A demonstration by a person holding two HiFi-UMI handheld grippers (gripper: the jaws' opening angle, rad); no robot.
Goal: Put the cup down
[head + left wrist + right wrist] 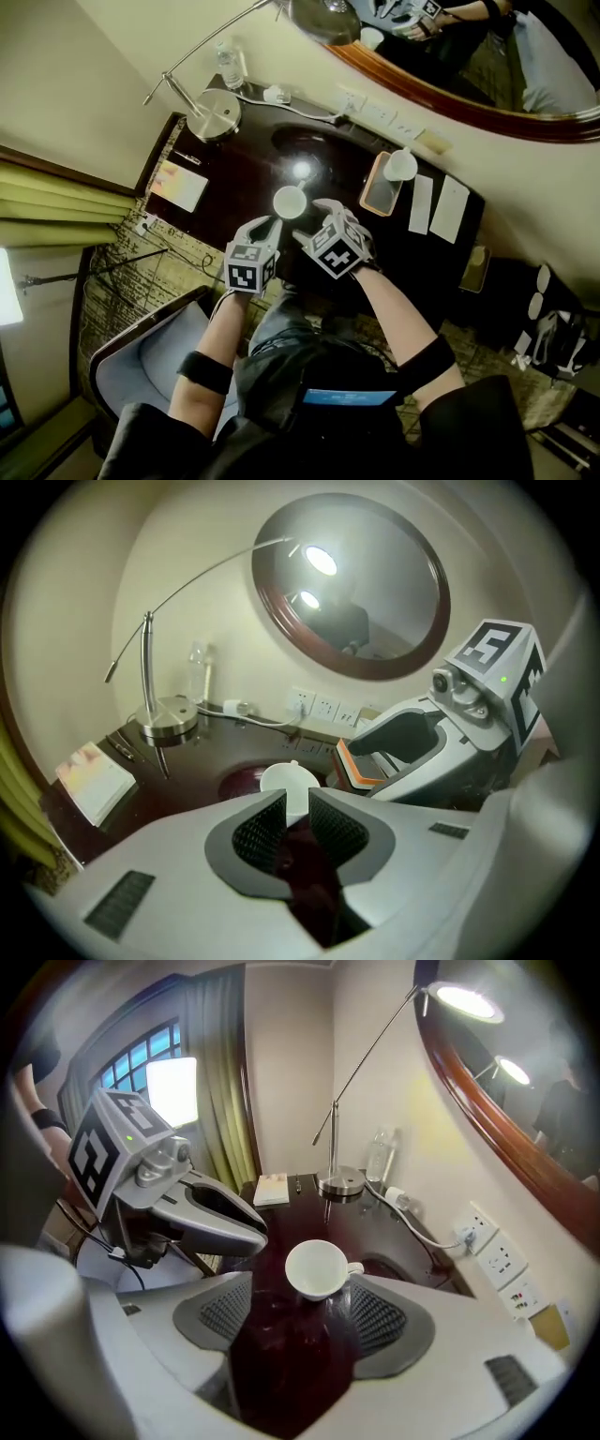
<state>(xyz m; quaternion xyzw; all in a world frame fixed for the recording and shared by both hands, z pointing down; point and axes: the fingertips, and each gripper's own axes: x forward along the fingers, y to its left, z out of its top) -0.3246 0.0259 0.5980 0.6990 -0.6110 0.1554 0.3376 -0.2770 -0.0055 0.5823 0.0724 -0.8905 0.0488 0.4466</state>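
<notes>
A white cup [290, 202] stands upright on the dark table [244, 173], and nothing holds it. My right gripper [317, 218] is open. In the right gripper view the cup [319, 1267] sits just past the right gripper's [305, 1290] tips, its handle toward the right-hand finger and no pad pressing on it. My left gripper [268, 226] is beside it on the left, its jaws parted by only a narrow gap. In the left gripper view the cup [289, 782] shows beyond the left gripper's [297, 803] tips. Nothing lies between its pads.
An orange-edged tray [380, 185] with a second white cup [401, 165] lies to the right, with white papers [448, 208] beyond it. A desk lamp [214, 114], a bottle [231, 66], a cable and a notepad [178, 185] stand at the back and left. A chair [150, 361] is below the table edge.
</notes>
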